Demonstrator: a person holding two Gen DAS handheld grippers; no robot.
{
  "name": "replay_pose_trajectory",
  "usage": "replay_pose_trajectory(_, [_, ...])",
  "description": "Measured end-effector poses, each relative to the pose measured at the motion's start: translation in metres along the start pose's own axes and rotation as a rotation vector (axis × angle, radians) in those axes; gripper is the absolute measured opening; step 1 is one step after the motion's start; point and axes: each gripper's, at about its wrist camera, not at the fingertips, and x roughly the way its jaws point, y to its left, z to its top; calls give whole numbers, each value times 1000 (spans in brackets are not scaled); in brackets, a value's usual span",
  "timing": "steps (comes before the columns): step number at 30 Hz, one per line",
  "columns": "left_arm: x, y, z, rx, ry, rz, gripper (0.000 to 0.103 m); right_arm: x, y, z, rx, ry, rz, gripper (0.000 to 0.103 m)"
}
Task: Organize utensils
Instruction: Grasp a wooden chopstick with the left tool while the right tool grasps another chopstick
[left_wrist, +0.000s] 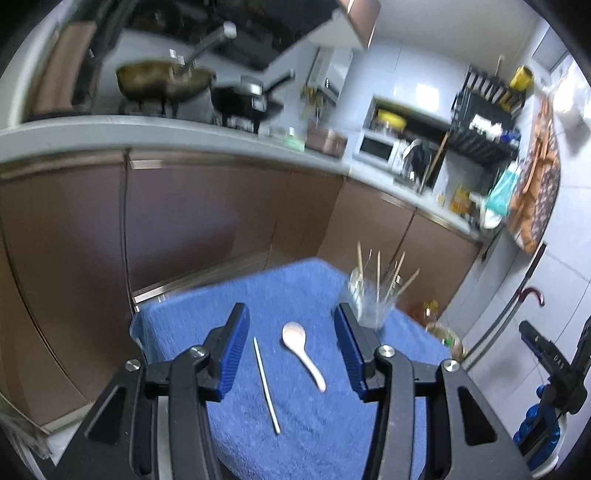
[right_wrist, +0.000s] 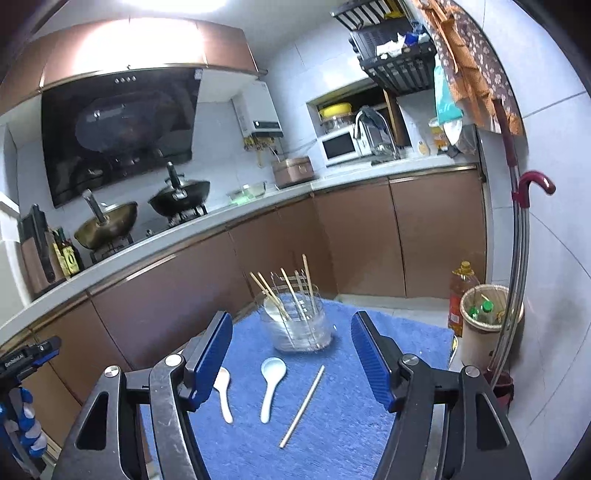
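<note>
A blue towel (left_wrist: 306, 435) covers a small table. On it lie a white ceramic spoon (left_wrist: 303, 350) and a pale chopstick (left_wrist: 266, 384), both between and just beyond the fingers of my left gripper (left_wrist: 291, 308), which is open and holds nothing. A clear jar (left_wrist: 373, 299) with several chopsticks upright in it stands at the far right of the towel. In the right wrist view the jar (right_wrist: 299, 325) stands straight ahead. Nearer lie a white spoon (right_wrist: 271, 384), a second spoon (right_wrist: 223, 391) partly behind the left finger, and a wooden chopstick (right_wrist: 303, 404). My right gripper (right_wrist: 291, 315) is open and empty above them.
Brown kitchen cabinets (right_wrist: 362, 236) and a counter with woks (right_wrist: 107, 221) run behind the table. A waste bin (right_wrist: 484, 325) and an oil bottle (right_wrist: 460, 295) stand on the floor to the right, beside a metal pole (right_wrist: 517, 258). The towel's edges (right_wrist: 424, 325) drop off close by.
</note>
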Motion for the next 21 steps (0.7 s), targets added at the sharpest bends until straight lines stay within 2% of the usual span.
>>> replay_pose_trajectory(7, [85, 12, -18, -32, 220, -11, 46, 46, -9, -12, -14, 117, -34, 64])
replay_pose_trajectory(12, [143, 20, -36, -57, 358, -6, 46, 99, -13, -27, -21, 267, -29, 64])
replay_pose_trajectory(17, [207, 28, -53, -65, 517, 19, 46, 172, -20, -52, -2, 473, 8, 47])
replay_pose_trajectory(19, [230, 31, -58, -75, 575, 27, 45, 203, -25, -60, 14, 555, 13, 37])
replay_pose_trajectory(21, [250, 32, -60, -76, 614, 41, 45, 233, -31, -70, 39, 631, 21, 35])
